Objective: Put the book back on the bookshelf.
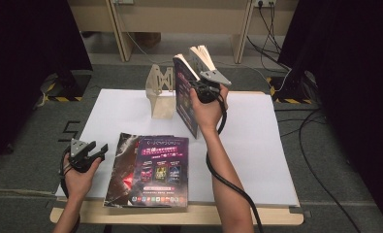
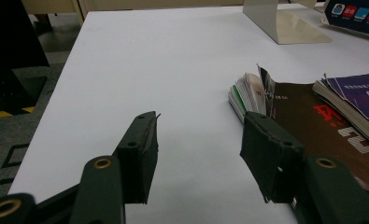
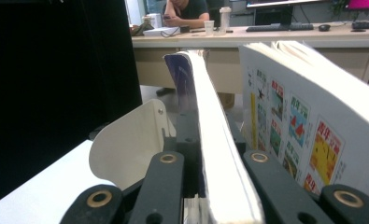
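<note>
High view: right gripper (image 1: 204,86) jaws clamp magazine (image 1: 186,97) upright, spine vertical; left gripper (image 1: 89,151) jaws open, empty.

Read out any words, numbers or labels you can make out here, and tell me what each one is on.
No text here can be read with certainty.
Purple magazine atop the flat stack: cover lettering, too small and blurred.
Dark magazine beneath it: red and white characters, cut off, unreadable.
Upright magazine clamped in the right gripper: cover print blurred.
Standing magazine beside it: red characters repeated on small cover pictures, too blurred.
Bookend: no text.
</note>
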Motion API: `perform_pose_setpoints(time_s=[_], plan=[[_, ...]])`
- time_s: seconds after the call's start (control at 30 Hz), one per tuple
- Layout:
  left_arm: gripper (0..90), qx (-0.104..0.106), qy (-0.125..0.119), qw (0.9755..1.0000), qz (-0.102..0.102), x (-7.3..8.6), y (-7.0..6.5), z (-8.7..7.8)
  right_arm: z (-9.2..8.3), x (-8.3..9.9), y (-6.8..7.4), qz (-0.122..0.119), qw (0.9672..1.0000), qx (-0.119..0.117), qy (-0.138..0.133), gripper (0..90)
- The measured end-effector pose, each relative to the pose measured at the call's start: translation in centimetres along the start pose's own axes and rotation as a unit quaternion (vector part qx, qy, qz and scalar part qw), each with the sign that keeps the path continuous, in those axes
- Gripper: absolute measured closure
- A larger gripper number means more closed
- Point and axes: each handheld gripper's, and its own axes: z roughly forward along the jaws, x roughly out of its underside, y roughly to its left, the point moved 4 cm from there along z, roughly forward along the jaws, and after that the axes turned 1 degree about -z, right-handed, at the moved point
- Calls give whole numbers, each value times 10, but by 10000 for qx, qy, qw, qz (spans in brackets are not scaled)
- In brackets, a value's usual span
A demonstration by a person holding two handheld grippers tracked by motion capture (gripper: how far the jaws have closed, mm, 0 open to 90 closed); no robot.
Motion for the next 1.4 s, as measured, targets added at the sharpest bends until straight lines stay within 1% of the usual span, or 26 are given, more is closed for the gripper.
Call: perform_pose_setpoints(time_s=[0.23, 0.4, 0.6, 0.77, 0.93, 1.23, 1.4], plan=[[455, 4, -12, 10000, -24, 0, 0, 0, 2, -8, -2, 23, 9999, 66, -90, 832], [456, -4, 1, 10000, 8, 0, 0, 0, 6, -12, -4, 30, 9998, 134, -139, 832], [456, 0, 10, 10000, 14, 0, 0, 0, 12, -16, -6, 37, 9997, 205, -130, 832], [456, 0, 14, 10000, 32, 0, 0, 0, 20, -17, -7, 49, 9994, 279, -173, 832], [457, 0, 8, 10000, 37, 0, -1, 0, 31, -16, -6, 1, 9993, 354, -124, 832], [458, -5, 17, 10000, 75, 0, -1, 1, 46, -13, -6, 74, 9989, 440, -125, 832], [458, -5, 22, 10000, 65, 0, -1, 1, 52, -15, -5, 107, 9986, 486, -157, 832]])
